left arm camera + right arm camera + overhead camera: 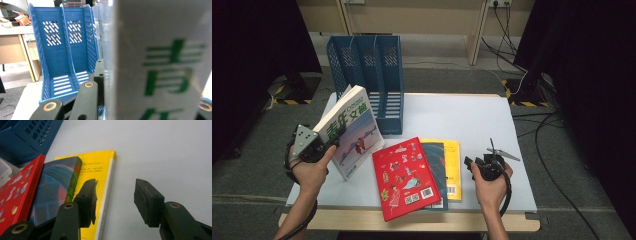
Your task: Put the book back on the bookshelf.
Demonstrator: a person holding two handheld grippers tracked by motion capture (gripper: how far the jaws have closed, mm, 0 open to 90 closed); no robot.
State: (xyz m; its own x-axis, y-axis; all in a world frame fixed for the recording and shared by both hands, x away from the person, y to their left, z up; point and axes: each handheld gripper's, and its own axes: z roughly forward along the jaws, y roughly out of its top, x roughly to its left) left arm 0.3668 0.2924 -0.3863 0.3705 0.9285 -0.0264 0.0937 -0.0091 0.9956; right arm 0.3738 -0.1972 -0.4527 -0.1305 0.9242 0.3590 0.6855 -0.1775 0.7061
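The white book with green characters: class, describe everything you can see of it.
The white book is a thick softcover with large green characters above a pale blue cover picture with small red figures. It is held tilted, its lower corner near the white table, just in front of the blue file rack. The left gripper is clamped across its spine.

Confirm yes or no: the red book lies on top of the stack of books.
Yes: the red book lies topmost, overlapping the dark book and yellow book.
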